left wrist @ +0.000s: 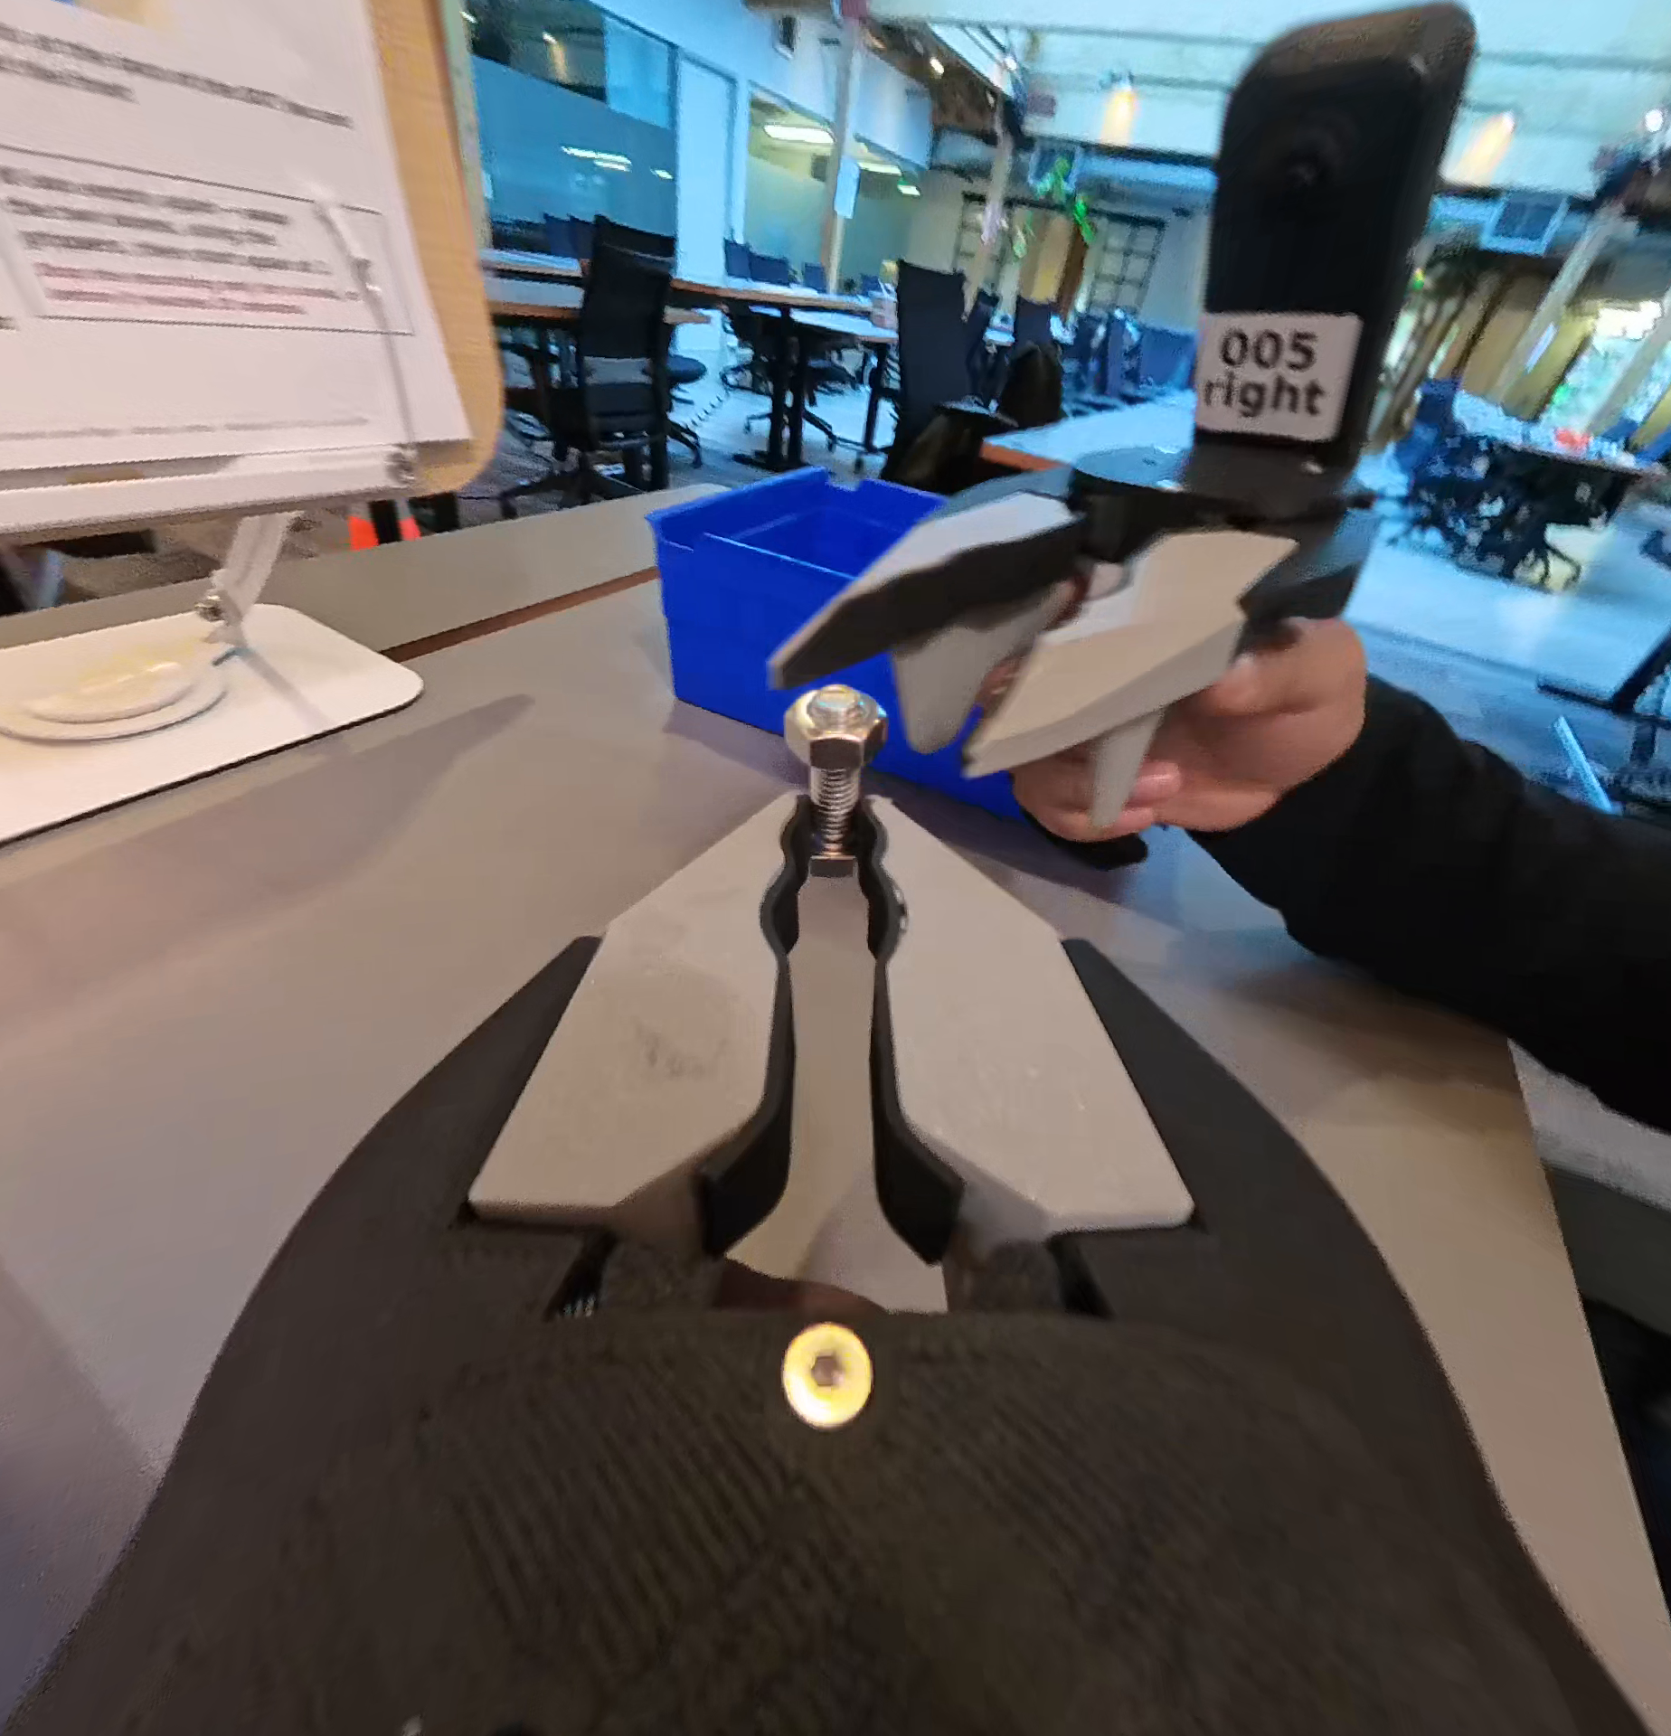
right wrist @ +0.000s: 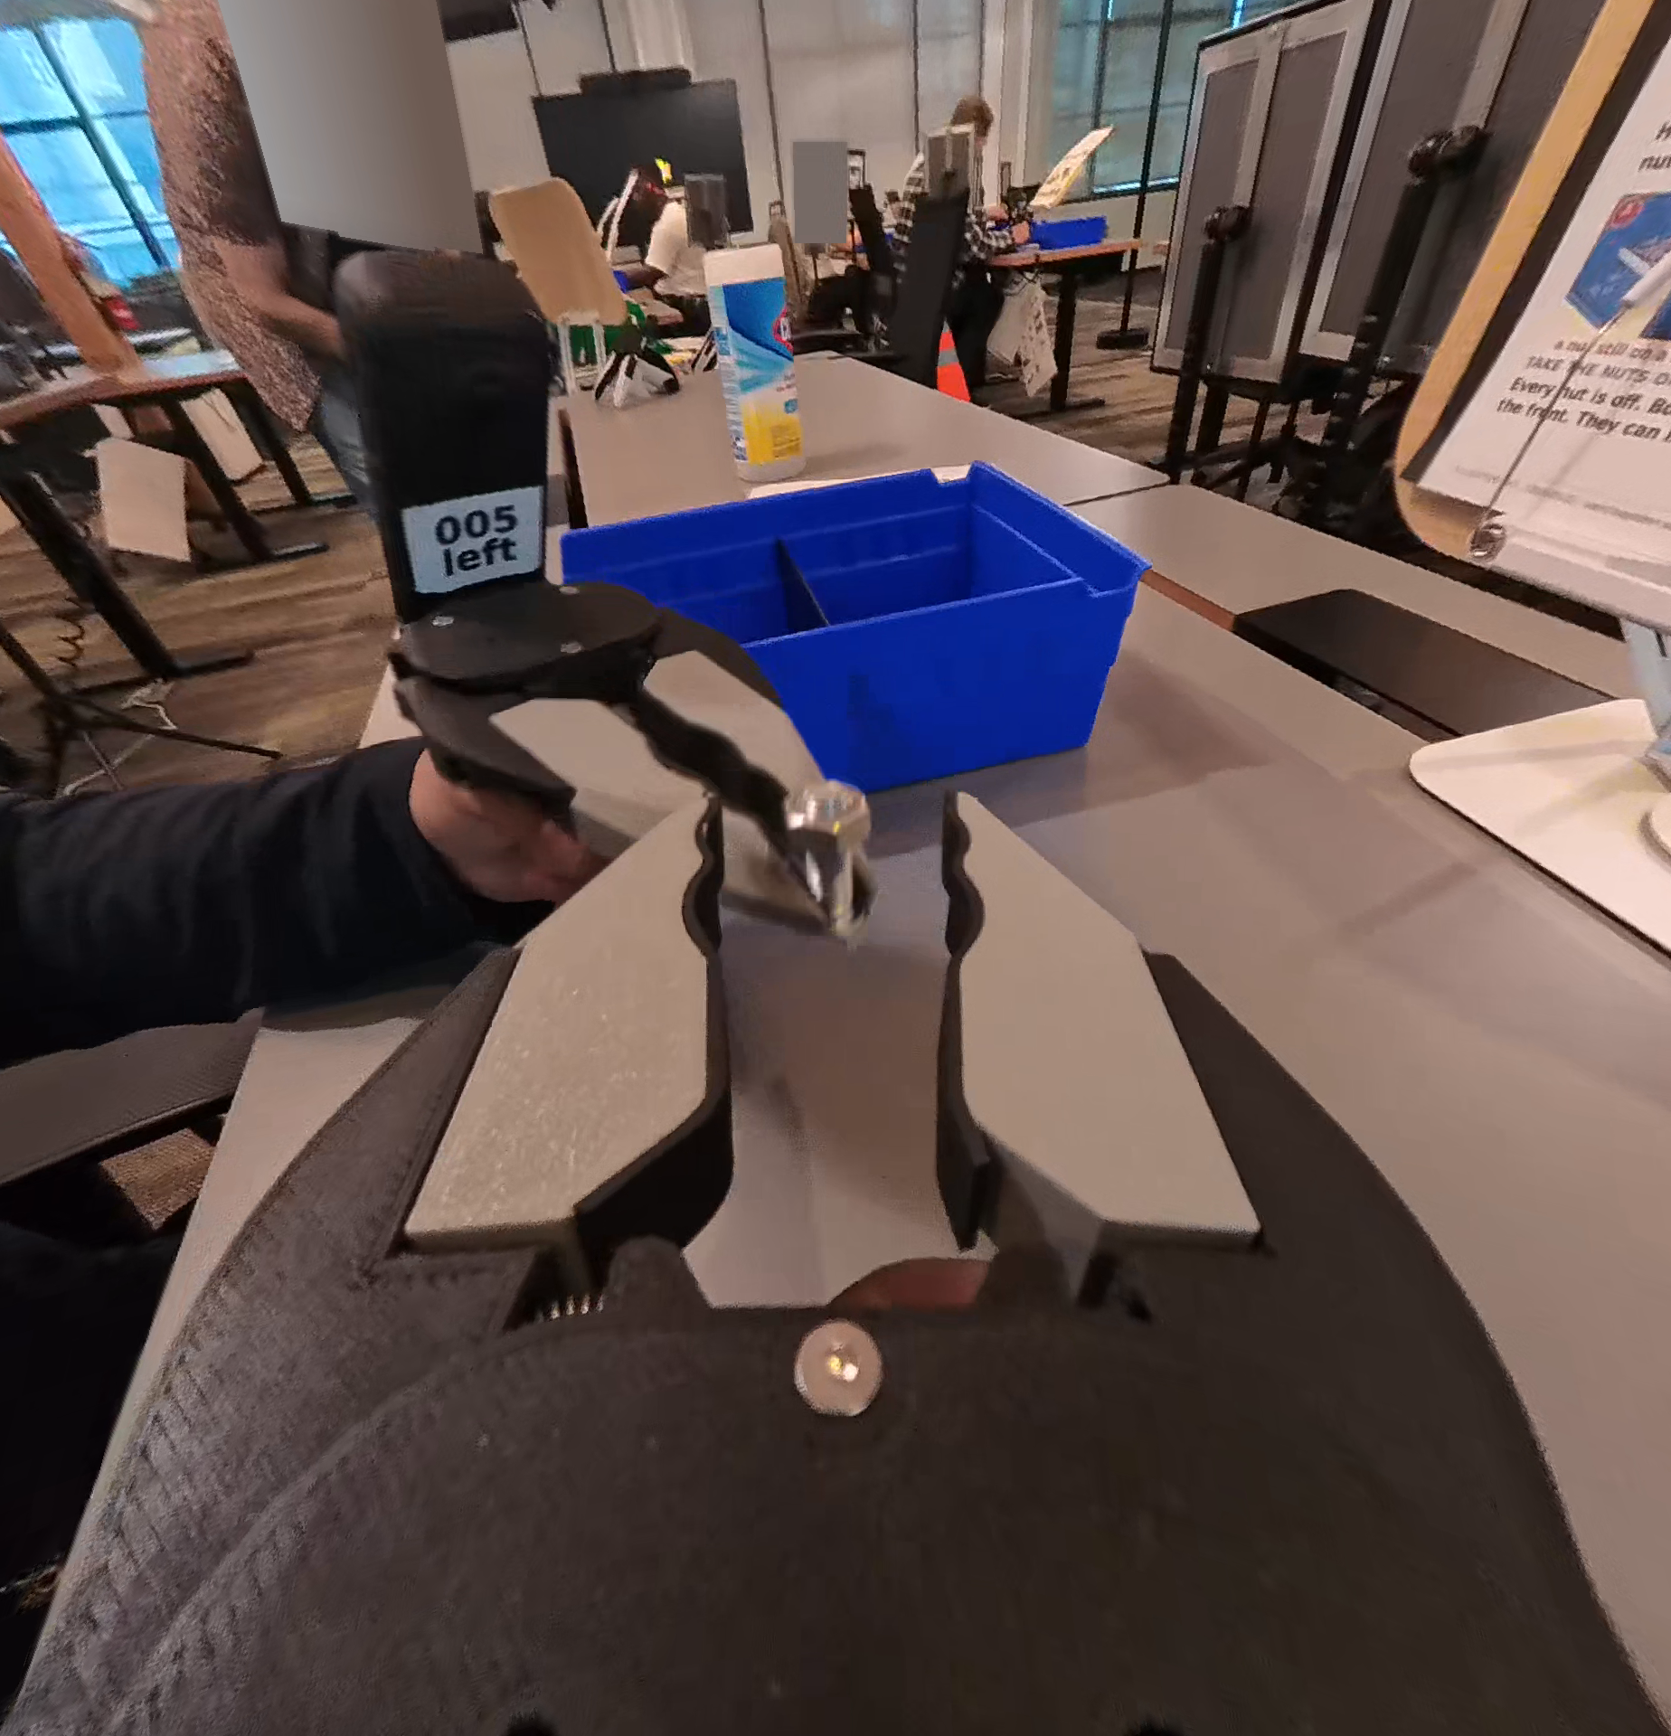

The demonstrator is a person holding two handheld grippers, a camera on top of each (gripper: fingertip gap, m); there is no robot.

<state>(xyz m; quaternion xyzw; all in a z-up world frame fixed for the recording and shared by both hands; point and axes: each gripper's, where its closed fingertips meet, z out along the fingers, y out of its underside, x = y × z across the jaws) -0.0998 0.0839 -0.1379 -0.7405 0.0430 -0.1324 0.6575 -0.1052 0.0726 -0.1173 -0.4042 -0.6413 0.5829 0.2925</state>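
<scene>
Left gripper: jaws clamp silver threaded steel bolt, hex nut on, before blue plastic bin.
Right gripper: jaws apart, empty, beside the bolt.

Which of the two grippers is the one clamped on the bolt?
The left gripper: its fingers are closed on the bolt shank. The right gripper has its jaws spread, holding nothing.

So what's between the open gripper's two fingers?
In the right wrist view, the bolt held by the left gripper sits between the right gripper's fingers.
</scene>
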